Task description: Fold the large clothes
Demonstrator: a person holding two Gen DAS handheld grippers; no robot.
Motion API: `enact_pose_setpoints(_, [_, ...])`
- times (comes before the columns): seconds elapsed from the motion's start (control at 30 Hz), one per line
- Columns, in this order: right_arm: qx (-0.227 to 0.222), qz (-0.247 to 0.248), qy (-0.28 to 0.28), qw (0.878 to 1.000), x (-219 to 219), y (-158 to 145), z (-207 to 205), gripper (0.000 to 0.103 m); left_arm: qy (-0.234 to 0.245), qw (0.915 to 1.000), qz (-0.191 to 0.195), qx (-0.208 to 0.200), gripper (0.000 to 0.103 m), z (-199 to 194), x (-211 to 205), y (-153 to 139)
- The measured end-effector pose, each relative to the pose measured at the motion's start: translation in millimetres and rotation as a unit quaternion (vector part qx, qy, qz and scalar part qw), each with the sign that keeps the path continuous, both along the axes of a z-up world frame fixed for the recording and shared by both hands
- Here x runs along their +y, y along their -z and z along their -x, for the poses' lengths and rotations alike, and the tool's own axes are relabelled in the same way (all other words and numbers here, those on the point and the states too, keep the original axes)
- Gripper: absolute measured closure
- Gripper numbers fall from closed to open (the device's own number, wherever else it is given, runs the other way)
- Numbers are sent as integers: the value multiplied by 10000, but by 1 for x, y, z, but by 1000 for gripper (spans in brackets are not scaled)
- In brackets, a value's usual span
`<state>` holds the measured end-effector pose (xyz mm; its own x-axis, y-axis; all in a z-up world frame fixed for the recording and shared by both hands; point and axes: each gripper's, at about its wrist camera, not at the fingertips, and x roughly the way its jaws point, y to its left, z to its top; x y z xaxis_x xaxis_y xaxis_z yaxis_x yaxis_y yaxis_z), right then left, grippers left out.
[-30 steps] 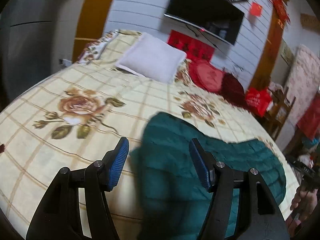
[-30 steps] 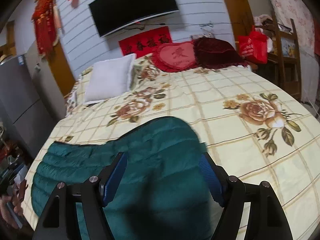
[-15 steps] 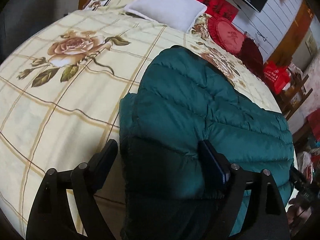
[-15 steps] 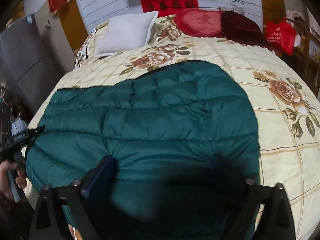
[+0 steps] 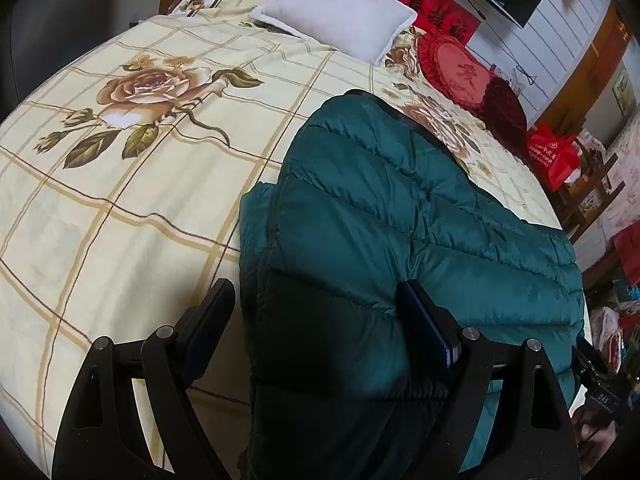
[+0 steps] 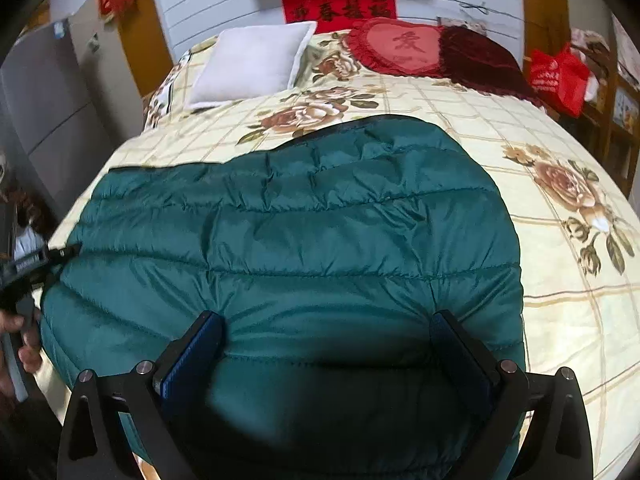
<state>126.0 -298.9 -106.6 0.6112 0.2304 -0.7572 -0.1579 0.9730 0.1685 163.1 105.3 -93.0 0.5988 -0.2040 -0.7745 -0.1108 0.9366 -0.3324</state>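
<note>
A dark teal quilted puffer jacket (image 5: 400, 220) lies flat on a floral bed cover (image 5: 120, 200); it also shows in the right wrist view (image 6: 300, 232). My left gripper (image 5: 316, 316) is open, its jaws astride the jacket's near left corner, close above the fabric. My right gripper (image 6: 326, 336) is open, low over the jacket's near edge at its right part. Neither holds anything. The jacket's near edge is hidden under both grippers.
A white pillow (image 6: 252, 64), a red heart cushion (image 6: 400, 46) and a dark red cushion (image 6: 480, 60) lie at the bed's head. A red bag (image 6: 558, 76) and wooden shelves stand right of the bed. The other gripper and hand (image 6: 20, 280) show at left.
Both grippers have come down and forward from above the bed to just over the jacket's near edge. Both stay open. The jacket has not moved.
</note>
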Motion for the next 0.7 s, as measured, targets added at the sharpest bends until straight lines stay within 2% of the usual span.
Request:
enact_pose_setpoints(0.1, [-244, 79, 136, 9996, -1, -15, 8, 0, -41, 9998, -108, -161, 18, 8, 3, -12])
enact_pose_setpoints(0.17, [-540, 80, 256, 9982, -2, -29, 26, 0, -121, 9975, -335, -603, 18, 28, 4, -32])
enact_pose_setpoints(0.27, [-942, 17, 388, 9948, -7, -48, 62, 0, -235, 9880, -724, -1341, 18, 71, 4, -62])
enact_pose_setpoints(0.33, [-1018, 125, 560, 9931, -9, -57, 83, 0, -164, 9850, -708, -1562, 17, 95, 2, -73])
enact_pose_setpoints(0.4, [-1023, 213, 705, 9920, -11, -63, 107, 0, 118, 9850, -833, -1507, 8, 115, -3, -77])
enact_pose_setpoints(0.43, [-1006, 206, 752, 9919, -12, -65, 116, 1, 266, 9862, -999, -1297, 0, 124, -9, -76])
enact_pose_setpoints(0.53, [-901, 63, 904, 9918, -16, -72, 148, 0, 535, 9876, -1044, -1046, 0, 151, -22, -71])
enact_pose_setpoints(0.7, [-890, -206, 972, 9911, -12, -87, 200, 0, 890, 9815, -1200, -1195, 0, 201, -55, -76])
